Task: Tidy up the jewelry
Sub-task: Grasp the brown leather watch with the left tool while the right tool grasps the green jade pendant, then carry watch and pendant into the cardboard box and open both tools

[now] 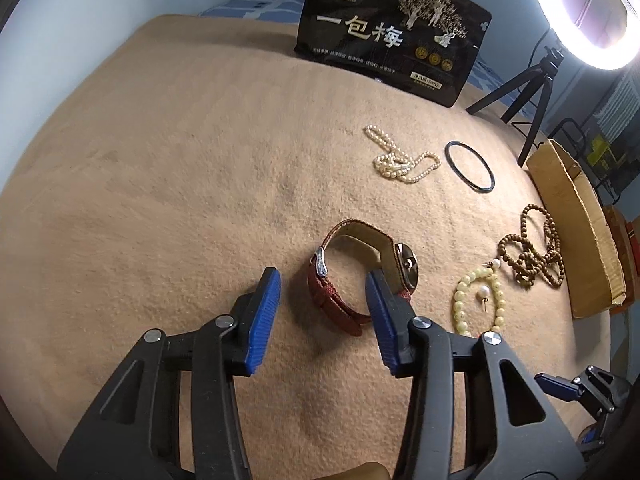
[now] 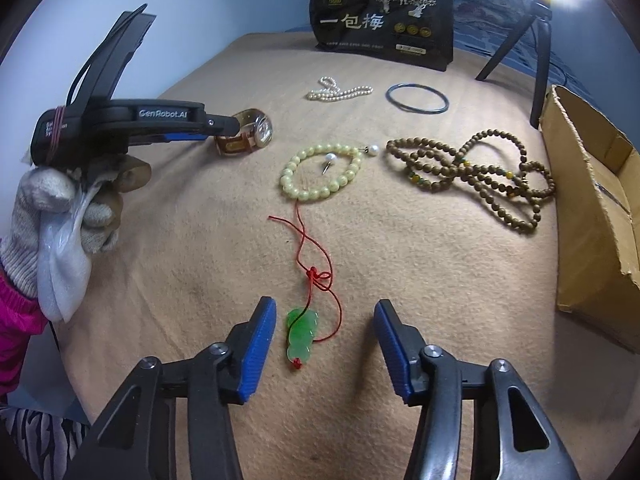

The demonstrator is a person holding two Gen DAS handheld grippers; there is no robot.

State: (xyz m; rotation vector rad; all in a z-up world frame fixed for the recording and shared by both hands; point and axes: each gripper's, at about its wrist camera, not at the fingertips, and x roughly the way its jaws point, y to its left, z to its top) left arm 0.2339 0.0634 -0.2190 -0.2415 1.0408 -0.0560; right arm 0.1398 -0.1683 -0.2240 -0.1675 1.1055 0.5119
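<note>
A wristwatch with a red strap stands on the tan blanket between the open jaws of my left gripper; it also shows in the right wrist view, beside the left gripper. My right gripper is open around a green jade pendant on a red cord. Further off lie a pale yellow bead bracelet with two pearl earrings, a brown bead necklace, a pearl necklace and a dark bangle.
An open cardboard box stands at the right edge of the blanket. A black snack bag stands at the back. A ring light on a tripod is at the back right.
</note>
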